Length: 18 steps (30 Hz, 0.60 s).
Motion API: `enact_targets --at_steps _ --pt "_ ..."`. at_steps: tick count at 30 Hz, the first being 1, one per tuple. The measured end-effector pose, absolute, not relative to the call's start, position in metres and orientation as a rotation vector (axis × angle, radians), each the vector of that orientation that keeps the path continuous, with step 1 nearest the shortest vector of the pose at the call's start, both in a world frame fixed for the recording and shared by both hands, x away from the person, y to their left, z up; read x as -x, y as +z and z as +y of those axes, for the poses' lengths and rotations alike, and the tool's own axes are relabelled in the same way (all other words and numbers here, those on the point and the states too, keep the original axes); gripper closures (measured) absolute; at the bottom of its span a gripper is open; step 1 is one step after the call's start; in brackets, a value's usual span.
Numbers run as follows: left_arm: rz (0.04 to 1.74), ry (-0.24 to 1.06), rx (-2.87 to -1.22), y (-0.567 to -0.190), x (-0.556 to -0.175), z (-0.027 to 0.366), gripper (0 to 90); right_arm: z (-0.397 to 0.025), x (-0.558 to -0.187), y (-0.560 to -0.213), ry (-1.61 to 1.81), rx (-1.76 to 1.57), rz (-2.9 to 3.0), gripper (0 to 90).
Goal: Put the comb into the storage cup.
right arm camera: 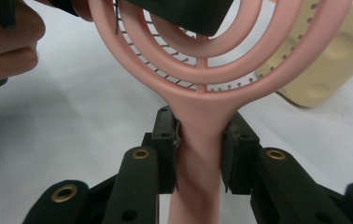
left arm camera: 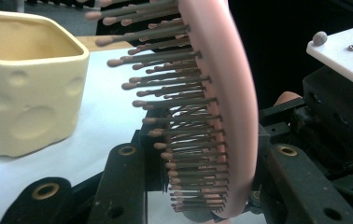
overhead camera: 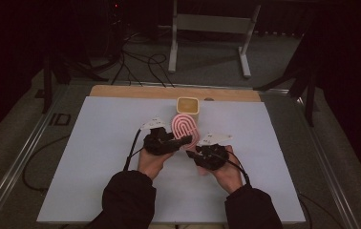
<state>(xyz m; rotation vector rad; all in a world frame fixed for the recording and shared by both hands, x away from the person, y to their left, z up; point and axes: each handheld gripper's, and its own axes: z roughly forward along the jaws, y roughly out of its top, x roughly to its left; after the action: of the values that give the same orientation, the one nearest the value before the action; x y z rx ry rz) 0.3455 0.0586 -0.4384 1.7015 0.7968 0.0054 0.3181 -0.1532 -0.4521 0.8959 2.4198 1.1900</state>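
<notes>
A pink hairbrush (overhead camera: 185,128) with an open looped head is held above the white mat (overhead camera: 97,157), just in front of a cream square cup (overhead camera: 188,109). My right gripper (right arm camera: 198,140) is shut on the brush's handle (right arm camera: 197,163), pads pressing both sides. My left gripper (left arm camera: 207,154) is shut across the brush head (left arm camera: 226,93); the bristles (left arm camera: 165,116) meet one pad and the brush's back meets the other. In the high view, the left gripper (overhead camera: 181,140) and right gripper (overhead camera: 198,149) sit close together mid-table. The cup (left arm camera: 30,84) stands left of the brush; the cup (right arm camera: 333,60) is behind the brush head.
The mat covers most of a wooden table (overhead camera: 121,90) with metal rails (overhead camera: 21,157) along its sides. A white metal stand (overhead camera: 212,28) and loose cables (overhead camera: 140,62) lie on the floor beyond. The mat has bare room left and right of the hands.
</notes>
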Motion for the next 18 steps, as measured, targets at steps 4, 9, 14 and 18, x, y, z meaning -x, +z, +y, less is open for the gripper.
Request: enact_targets --at_steps 4,9,14,18 --pt "0.797 0.007 -1.7 -0.4377 -0.3452 0.0572 64.5 -0.1537 -0.3184 -0.4515 1.19 -0.902 2.42 70.4" --pt "0.8 0.005 -1.699 -0.4374 -0.3452 0.0568 64.7 -0.154 -0.3191 -0.4518 1.194 -0.905 2.419 70.2" --pt "0.801 0.002 -1.699 -0.4378 -0.3454 0.0568 64.7 -0.154 -0.3194 -0.452 1.192 -0.907 2.42 69.5" --pt "0.799 0.0 -1.698 -0.4379 -0.3453 0.0565 64.8 -0.1542 -0.3195 -0.452 1.193 -0.909 2.421 69.0"
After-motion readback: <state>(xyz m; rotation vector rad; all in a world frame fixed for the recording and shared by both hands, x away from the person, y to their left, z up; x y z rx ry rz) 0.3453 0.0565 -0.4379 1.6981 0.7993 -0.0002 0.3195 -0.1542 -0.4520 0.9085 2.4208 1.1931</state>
